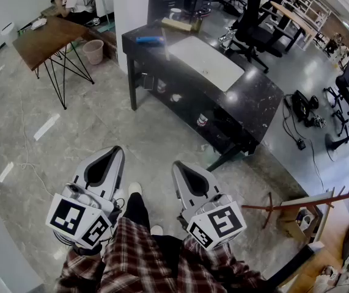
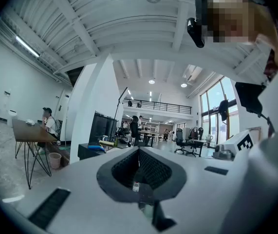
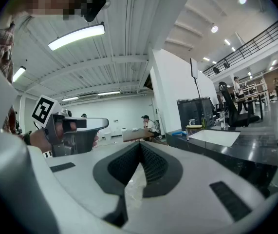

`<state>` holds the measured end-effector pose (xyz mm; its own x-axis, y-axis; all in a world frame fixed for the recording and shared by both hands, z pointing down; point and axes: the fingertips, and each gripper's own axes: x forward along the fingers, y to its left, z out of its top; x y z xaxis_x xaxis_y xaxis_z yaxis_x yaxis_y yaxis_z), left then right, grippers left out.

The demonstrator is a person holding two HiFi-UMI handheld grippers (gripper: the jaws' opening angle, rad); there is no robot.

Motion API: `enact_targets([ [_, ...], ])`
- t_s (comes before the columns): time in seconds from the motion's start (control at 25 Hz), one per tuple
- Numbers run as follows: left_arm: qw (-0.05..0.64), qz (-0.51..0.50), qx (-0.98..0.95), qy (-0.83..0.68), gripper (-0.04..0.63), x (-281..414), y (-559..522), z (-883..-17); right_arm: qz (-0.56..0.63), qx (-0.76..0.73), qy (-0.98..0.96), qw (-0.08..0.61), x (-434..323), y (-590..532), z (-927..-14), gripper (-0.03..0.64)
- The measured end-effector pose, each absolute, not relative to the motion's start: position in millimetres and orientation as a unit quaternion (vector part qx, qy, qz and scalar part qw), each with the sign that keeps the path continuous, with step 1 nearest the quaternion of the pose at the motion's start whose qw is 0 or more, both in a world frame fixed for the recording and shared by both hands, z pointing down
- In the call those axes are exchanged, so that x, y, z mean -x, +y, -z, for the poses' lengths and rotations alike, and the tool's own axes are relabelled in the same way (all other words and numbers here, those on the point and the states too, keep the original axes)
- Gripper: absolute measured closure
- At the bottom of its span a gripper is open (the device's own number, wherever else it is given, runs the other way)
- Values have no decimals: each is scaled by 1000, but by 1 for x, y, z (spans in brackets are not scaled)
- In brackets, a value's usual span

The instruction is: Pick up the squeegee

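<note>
A blue-handled tool that looks like the squeegee (image 1: 150,40) lies at the far left end of the black table (image 1: 253,99), well ahead of both grippers. It shows small in the left gripper view (image 2: 96,148) and in the right gripper view (image 3: 177,133). My left gripper (image 1: 118,149) (image 2: 139,149) is held low by my legs over the floor, jaws together, nothing in them. The right gripper (image 1: 176,165) (image 3: 140,144) hangs beside it, also shut and empty. Both point toward the table.
On the table lie a white mat (image 1: 208,60) and a yellowish block (image 1: 180,24). A wooden desk (image 1: 43,38) with a seated person and a pink bin (image 1: 93,50) stand at the back left. Office chairs (image 1: 253,35) and floor cables (image 1: 302,112) are on the right.
</note>
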<state>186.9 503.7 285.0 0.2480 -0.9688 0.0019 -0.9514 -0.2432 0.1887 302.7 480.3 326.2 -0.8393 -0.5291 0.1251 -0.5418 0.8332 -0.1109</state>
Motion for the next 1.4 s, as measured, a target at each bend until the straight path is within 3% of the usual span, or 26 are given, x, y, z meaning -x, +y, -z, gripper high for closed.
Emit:
enact_targets([
  [0.6, 66, 57, -801, -592, 584, -43, 347, -276, -46, -285, -956, 46, -145, 310, -308, 604],
  [1.0, 96, 51, -799, -591, 584, 13, 254, -304, -64, -294, -951, 69, -94, 219, -334, 604],
  [1.4, 88, 47, -794, -600, 584, 63, 94, -292, -57, -286, -955, 61, -44, 49, -320, 604],
])
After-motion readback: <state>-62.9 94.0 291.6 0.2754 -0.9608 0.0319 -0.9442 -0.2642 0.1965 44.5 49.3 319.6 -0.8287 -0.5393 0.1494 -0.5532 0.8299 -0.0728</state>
